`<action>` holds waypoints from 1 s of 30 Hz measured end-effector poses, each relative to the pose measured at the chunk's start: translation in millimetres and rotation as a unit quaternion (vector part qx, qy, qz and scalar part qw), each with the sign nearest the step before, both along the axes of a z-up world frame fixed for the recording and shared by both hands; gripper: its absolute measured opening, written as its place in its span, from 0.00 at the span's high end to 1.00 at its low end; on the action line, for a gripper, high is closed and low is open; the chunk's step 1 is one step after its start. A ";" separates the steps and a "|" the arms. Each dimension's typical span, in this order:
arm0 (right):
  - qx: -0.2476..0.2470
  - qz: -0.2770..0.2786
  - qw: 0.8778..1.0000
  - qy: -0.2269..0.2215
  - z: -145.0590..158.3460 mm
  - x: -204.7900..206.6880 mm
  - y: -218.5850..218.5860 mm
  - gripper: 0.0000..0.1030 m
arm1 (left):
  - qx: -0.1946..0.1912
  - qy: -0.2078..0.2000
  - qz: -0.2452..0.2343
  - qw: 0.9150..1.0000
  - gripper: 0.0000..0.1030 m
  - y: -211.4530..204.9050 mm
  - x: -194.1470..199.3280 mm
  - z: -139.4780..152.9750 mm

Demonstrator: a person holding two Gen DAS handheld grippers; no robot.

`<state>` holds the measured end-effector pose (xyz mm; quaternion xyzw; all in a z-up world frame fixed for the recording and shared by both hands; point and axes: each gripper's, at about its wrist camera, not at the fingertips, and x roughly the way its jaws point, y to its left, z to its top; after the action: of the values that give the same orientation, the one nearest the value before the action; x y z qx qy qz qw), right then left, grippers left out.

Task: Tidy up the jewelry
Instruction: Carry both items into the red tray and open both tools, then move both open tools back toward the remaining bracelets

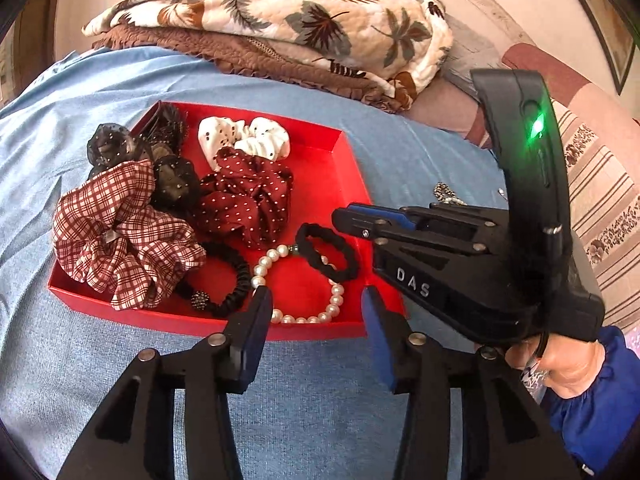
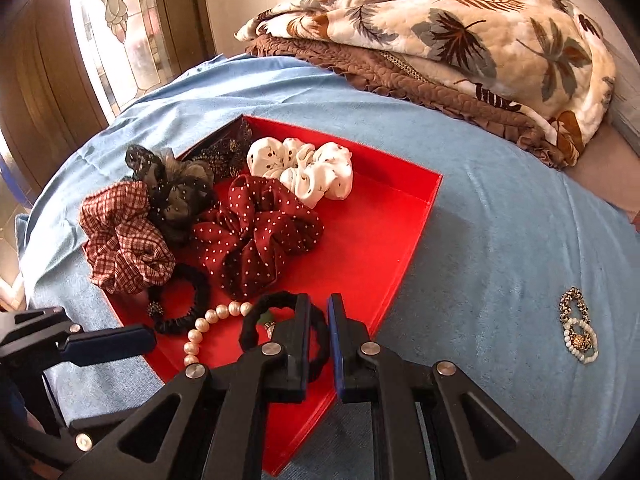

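Bed under a pale blue sheet (image 2: 500, 216), leaf-print quilt (image 2: 460, 32) heaped at the far end, patterned glass window (image 2: 120, 12) beyond. On the sheet, shallow red cardboard tray (image 1: 320, 168) with fabric scrunchies, a white pearl bracelet (image 1: 304, 316), a black braided hair tie (image 1: 328, 252). Left tool (image 1: 316, 300) released, empty, above the pearls. Right tool (image 2: 319, 316) nearly clenched; grip on the hair tie unclear.

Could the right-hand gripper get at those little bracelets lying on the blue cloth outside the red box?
Probably yes. The small bracelets lie alone on the blue cloth, off to the side of the right gripper, with nothing between. Its fingers are shut, though, so they would need opening first.
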<state>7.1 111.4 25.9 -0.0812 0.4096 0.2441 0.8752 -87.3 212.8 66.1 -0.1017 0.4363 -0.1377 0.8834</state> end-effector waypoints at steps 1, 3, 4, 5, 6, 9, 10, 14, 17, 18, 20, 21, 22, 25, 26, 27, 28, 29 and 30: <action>0.003 -0.001 1.000 -0.002 2.5 -1.2 -1.4 0.90 | 0.001 -0.002 0.000 1.000 0.56 -0.4 -0.6 0.4; 0.012 -0.007 1.000 -0.009 9.9 -4.3 -7.6 0.88 | 0.005 -0.004 0.002 1.000 0.56 -0.6 -3.5 0.8; 0.015 -0.010 1.000 -0.011 13.6 -5.8 -11.4 0.87 | 0.007 -0.005 0.003 1.000 0.56 -1.0 -3.8 0.8; 0.019 -0.014 1.000 -0.014 17.7 -7.2 -16.3 0.85 | 0.009 -0.005 0.005 1.000 0.56 -1.2 -4.2 0.5; 0.021 -0.020 0.999 -0.019 22.1 -9.5 -22.6 0.84 | 0.011 -0.005 0.007 1.000 0.56 -0.8 -4.1 0.1; 0.026 -0.037 0.999 -0.027 30.7 -17.0 -46.1 0.79 | 0.017 -0.007 0.015 1.000 0.56 0.2 -5.9 0.2; 0.027 -0.044 0.998 -0.028 32.1 -19.7 -54.5 0.78 | 0.017 -0.008 0.018 1.000 0.56 0.8 -6.6 0.8; 0.035 -0.092 0.995 -0.025 31.8 -34.0 -107.7 0.63 | 0.024 -0.014 0.029 0.999 0.56 1.2 -10.1 4.4; 0.039 -0.130 0.991 -0.018 27.1 -44.4 -149.4 0.58 | 0.037 -0.016 0.037 0.998 0.56 -0.4 -14.2 8.4; 0.039 -0.146 0.988 -0.014 24.4 -48.8 -165.9 0.58 | 0.040 -0.016 0.039 0.998 0.56 -1.1 -15.0 9.5; 0.040 -0.177 0.983 -0.004 18.3 -55.6 -197.6 0.58 | 0.053 -0.014 0.043 0.998 0.56 -5.1 -16.8 13.4; 0.042 -0.189 0.981 -0.001 17.0 -57.6 -209.3 0.58 | 0.062 -0.017 0.043 0.997 0.56 -8.9 -18.8 17.0; 0.046 -0.203 0.978 0.002 15.6 -59.5 -223.6 0.57 | 0.066 -0.019 0.041 0.997 0.56 -12.4 -20.5 19.9; 0.056 -0.238 0.970 0.005 12.8 -63.9 -257.6 0.57 | 0.084 -0.029 0.027 0.996 0.56 -27.7 -26.7 30.5; 0.059 -0.245 0.968 0.005 12.4 -64.3 -265.9 0.57 | 0.088 -0.032 0.023 0.995 0.56 -33.1 -28.3 33.6; 0.062 -0.250 0.966 0.004 11.9 -64.5 -273.1 0.57 | 0.092 -0.034 0.018 0.995 0.55 -38.6 -29.4 36.6; 0.065 -0.253 0.965 0.003 11.1 -63.7 -277.5 0.57 | 0.095 -0.035 0.015 0.995 0.53 -42.7 -30.0 38.8; 0.069 -0.255 0.964 0.005 9.2 -61.1 -281.9 0.57 | 0.096 -0.037 0.012 0.995 0.52 -48.5 -30.3 41.5; 0.072 -0.255 0.964 0.007 7.7 -58.6 -283.6 0.57 | 0.096 -0.037 0.010 0.995 0.51 -52.1 -30.1 42.8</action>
<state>-51.5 -172.2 33.6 0.0906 0.4041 0.0423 0.9092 -117.4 160.7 108.9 -0.0159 0.4131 -0.0899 0.9061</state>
